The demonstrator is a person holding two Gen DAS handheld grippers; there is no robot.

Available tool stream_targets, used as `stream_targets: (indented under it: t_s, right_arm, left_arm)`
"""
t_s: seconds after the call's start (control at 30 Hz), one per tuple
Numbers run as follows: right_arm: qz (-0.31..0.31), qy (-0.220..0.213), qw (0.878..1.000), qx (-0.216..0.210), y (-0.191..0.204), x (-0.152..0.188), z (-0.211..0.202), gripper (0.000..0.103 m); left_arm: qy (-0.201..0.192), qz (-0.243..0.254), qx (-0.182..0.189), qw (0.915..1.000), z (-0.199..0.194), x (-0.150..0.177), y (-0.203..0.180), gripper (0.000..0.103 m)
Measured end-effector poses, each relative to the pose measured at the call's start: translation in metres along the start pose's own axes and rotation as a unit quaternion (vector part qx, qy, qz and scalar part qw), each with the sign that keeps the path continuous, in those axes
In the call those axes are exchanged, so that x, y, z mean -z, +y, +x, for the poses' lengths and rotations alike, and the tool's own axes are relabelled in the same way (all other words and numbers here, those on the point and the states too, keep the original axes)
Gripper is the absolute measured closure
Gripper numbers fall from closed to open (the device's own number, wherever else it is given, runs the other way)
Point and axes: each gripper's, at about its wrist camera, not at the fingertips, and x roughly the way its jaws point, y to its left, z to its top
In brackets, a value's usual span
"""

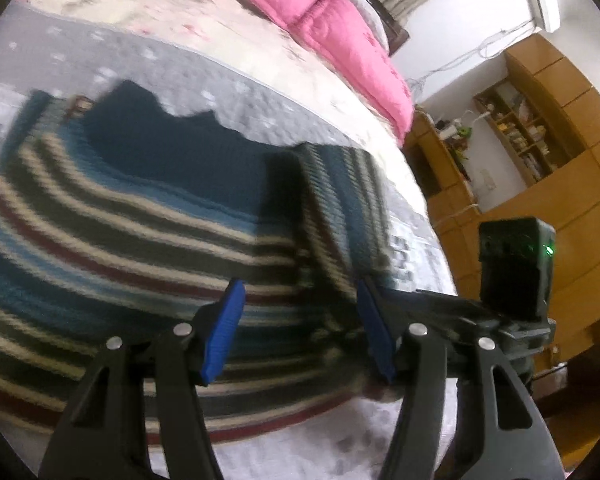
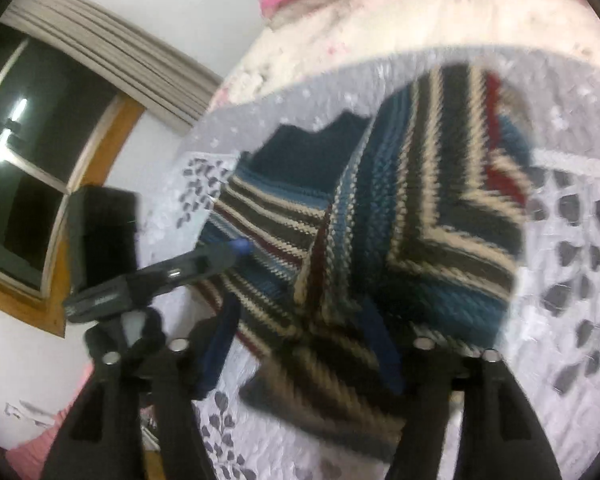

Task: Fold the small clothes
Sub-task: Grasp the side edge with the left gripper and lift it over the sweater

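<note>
Bare bed [image 1: 228, 76] around sweater [image 1: 140, 216], pink quilt [image 1: 340, 28] bounding far side, left gripper [image 2: 236, 246] low over sweater's edge

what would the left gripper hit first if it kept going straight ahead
Most likely the striped sweater: the open left gripper points at its folded sleeve edge, with nothing between. Blur makes the depth uncertain.

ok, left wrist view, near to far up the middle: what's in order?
Left tongs → striped sweater → grey patterned bedspread → cream floral blanket → pink quilt.
</note>
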Motion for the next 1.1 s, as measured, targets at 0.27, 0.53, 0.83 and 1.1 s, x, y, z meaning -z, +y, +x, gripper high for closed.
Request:
stream_targets:
  t_s: [0.27,0.53,0.83,1.1]
  right_arm:
    - [0.044,-0.037,0.996,0.07,-0.058,0.028,-0.06,0.037]
    - [0.07,-0.033,0.995,0.065,-0.09,0.046,-0.06,0.037]
    - [0.07,-0.031,0.996,0.048,-0.087,0.046,-0.042,0.037]
    - [0.07,-0.032,0.996,0.048,-0.088,0.047,-0.043,0.037]
  left_arm:
    - [0.051,0.003,-0.006,0.9987,0.052,0.004,-0.025,0.04]
    - [0.081,-0.011,-0.006,0.9966,0.081,0.006,-0.03,0.039]
    - [0.139,-0.019,0.019,0.9899,0.11,0.01,-0.048,0.039]
    - [0.145,-0.033,0.007,0.9888,0.14,-0.005,-0.052,0.047]
